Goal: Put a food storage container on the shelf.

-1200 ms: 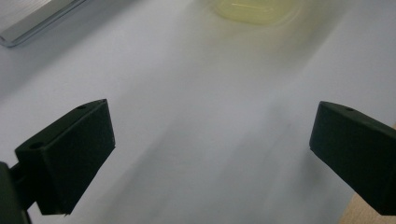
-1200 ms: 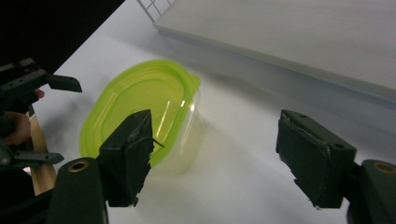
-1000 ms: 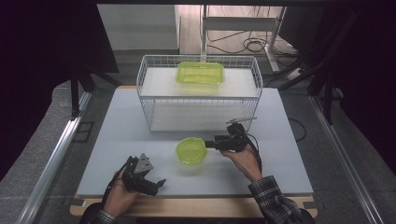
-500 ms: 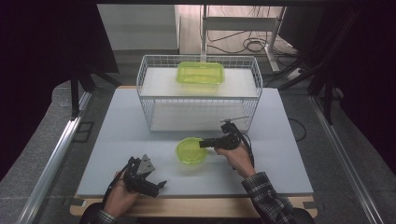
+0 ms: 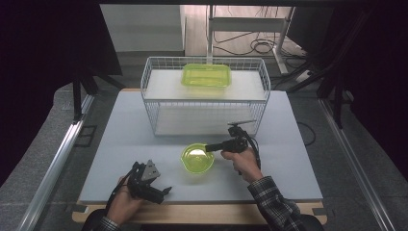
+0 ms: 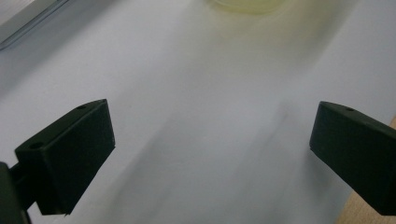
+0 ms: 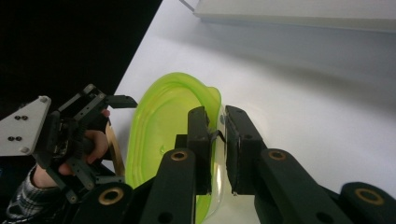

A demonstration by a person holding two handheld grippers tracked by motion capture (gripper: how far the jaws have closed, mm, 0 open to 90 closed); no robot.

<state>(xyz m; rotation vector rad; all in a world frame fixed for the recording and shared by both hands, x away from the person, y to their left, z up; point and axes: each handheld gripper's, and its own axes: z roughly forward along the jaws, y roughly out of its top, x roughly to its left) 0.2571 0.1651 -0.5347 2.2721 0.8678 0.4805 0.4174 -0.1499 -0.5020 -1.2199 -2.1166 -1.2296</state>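
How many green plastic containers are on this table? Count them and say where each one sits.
2. A round green bowl sits on the table in front of the wire basket, its rim clamped by the right gripper. A rectangular green container rests on top of the basket.

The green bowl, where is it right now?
In the high view the green bowl sits on the table's front middle, before the wire basket, its rim clamped by the right hand-held gripper.

This looks like a lab or test bay set up for recording, not a home: a plain pale grey tabletop (image 5: 298, 144) on a wooden base sits boxed in by dark screens, with bare metal rails (image 5: 53, 163) running along the grey floor either side. Behind the tabletop, loose black cables (image 5: 262, 45) lie coiled on the floor under a white metal frame (image 5: 250, 24), and black stand legs (image 5: 79, 91) flank the setup.
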